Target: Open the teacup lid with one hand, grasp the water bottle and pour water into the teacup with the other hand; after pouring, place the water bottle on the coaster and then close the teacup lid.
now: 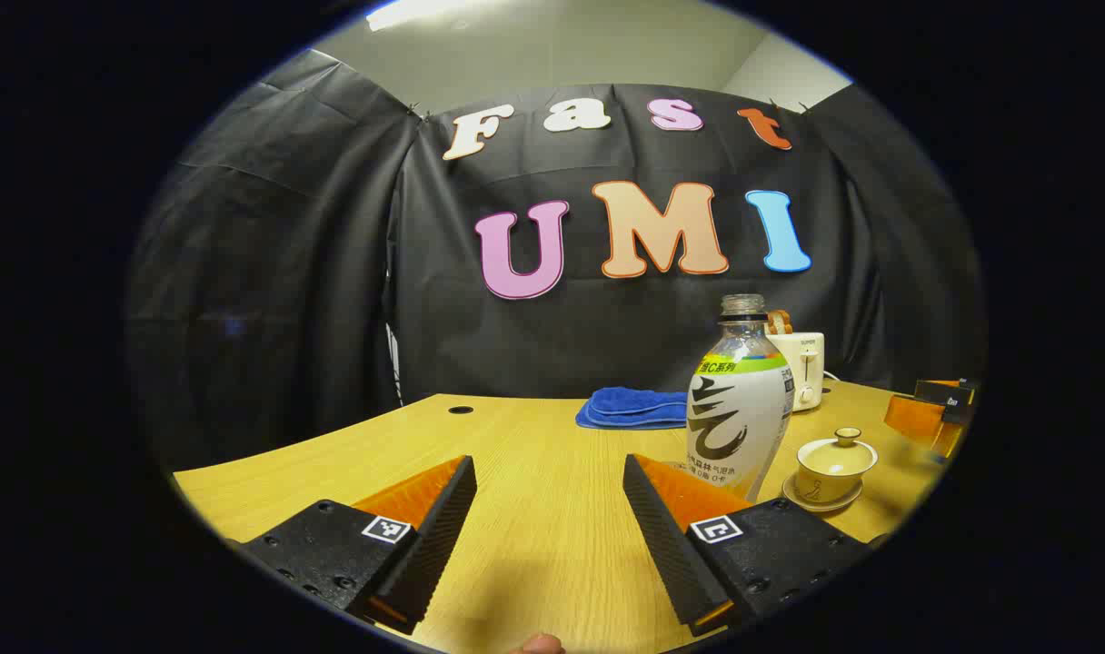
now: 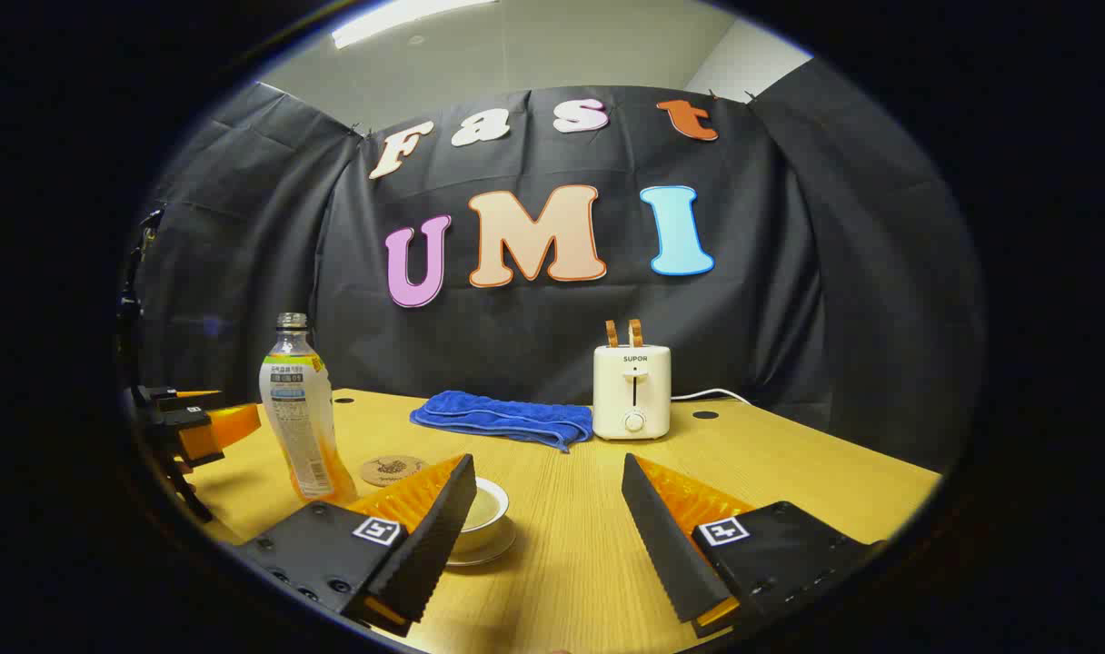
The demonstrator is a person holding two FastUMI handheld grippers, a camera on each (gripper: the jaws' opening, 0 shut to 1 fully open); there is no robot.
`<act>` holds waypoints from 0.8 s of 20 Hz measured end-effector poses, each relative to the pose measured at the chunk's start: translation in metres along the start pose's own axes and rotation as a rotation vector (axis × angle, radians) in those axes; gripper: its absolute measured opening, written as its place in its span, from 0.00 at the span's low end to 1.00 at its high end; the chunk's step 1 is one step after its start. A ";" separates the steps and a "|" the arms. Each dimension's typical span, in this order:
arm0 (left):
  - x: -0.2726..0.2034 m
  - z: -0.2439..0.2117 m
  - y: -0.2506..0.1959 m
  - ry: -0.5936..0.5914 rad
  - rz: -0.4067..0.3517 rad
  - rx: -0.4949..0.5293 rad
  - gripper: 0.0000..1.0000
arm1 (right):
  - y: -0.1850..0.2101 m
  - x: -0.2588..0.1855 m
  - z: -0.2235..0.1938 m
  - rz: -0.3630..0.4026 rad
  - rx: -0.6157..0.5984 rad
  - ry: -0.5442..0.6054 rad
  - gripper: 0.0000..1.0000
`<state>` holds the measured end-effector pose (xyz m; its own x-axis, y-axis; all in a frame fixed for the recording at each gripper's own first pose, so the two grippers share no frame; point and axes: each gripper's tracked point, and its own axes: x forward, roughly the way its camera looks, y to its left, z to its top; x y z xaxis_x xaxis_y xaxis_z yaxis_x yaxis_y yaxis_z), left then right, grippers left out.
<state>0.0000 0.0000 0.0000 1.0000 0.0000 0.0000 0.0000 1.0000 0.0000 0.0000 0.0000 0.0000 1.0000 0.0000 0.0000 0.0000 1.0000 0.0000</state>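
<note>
A clear water bottle [image 1: 739, 400] with no cap stands upright on the wooden table, just beyond my left gripper's right finger. To its right a pale teacup [image 1: 836, 459] sits on a saucer with its knobbed lid on. My left gripper [image 1: 550, 509] is open and holds nothing. In the right gripper view the bottle [image 2: 300, 413] stands at the left, with a round cork coaster [image 2: 392, 470] beside it. The teacup [image 2: 484, 510] is partly hidden behind my right gripper's left finger. My right gripper [image 2: 550, 513] is open and holds nothing.
A white toaster [image 2: 632, 391] with its cord stands at the back of the table, and a folded blue cloth [image 2: 502, 418] lies to its left. The left gripper [image 2: 194, 422] shows at the far left of the right gripper view. The table [image 1: 534, 454] has cable holes near its back edge.
</note>
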 end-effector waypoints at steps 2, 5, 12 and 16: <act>0.000 -0.001 0.000 0.000 0.001 0.000 0.95 | 0.000 0.000 0.000 0.001 0.000 0.001 0.99; 0.001 -0.001 0.000 0.000 0.001 -0.002 0.95 | 0.000 0.001 0.000 -0.001 0.000 0.000 1.00; 0.002 -0.002 0.000 -0.001 0.000 0.000 0.95 | -0.001 0.001 -0.001 -0.002 0.000 -0.001 1.00; 0.001 -0.001 -0.002 -0.002 -0.008 -0.001 0.95 | 0.000 0.001 -0.001 -0.002 -0.001 -0.001 1.00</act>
<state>0.0005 -0.0016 -0.0009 1.0000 -0.0079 0.0022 0.0079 1.0000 -0.0010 0.0007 -0.0003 -0.0006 1.0000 -0.0022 0.0009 0.0022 1.0000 -0.0005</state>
